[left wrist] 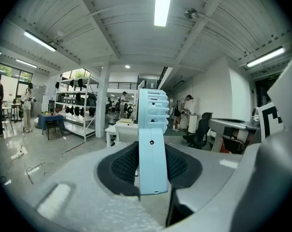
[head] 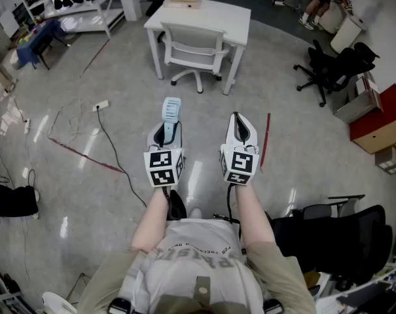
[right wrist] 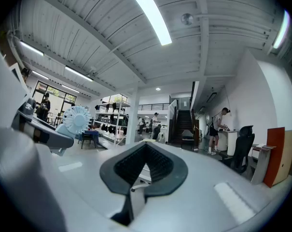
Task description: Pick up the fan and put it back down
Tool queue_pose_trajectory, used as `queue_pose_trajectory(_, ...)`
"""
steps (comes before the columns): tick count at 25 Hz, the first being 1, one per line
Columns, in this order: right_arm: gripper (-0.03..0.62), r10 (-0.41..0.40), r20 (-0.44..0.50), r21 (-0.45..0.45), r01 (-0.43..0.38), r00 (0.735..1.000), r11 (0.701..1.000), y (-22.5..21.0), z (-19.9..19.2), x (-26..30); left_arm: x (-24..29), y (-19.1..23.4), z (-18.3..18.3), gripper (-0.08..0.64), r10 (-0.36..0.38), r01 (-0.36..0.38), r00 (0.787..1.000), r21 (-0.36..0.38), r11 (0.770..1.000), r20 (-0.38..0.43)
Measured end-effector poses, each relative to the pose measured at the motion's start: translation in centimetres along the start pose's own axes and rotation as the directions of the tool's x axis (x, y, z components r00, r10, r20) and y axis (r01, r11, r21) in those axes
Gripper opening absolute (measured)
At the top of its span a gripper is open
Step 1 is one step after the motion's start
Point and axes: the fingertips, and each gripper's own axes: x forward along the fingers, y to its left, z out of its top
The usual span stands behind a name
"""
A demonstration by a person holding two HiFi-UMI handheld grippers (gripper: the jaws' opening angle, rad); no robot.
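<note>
Fan (head: 172,108) is pinched by left gripper (head: 166,135) | right gripper (head: 240,124) is kept pressed together, near on right.

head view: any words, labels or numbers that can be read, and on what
Nothing reads clearly.
shirt: printed letters, upside down, too blurred to read.
cubes on left gripper and right gripper: black-and-white square patterns, no words.
fan: no print visible.
</note>
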Motion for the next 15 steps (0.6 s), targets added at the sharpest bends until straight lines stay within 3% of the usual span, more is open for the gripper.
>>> queue_pose_trajectory(15, 0.000, 0.008, -0.042, 0.002, -0.008, 0.999, 1.000, -0.2, -1.7, 2.6, 2.8, 0.8, 0.0, 0.126, -0.002, 0.002, 1.000, -0.009, 1.000, -0.019)
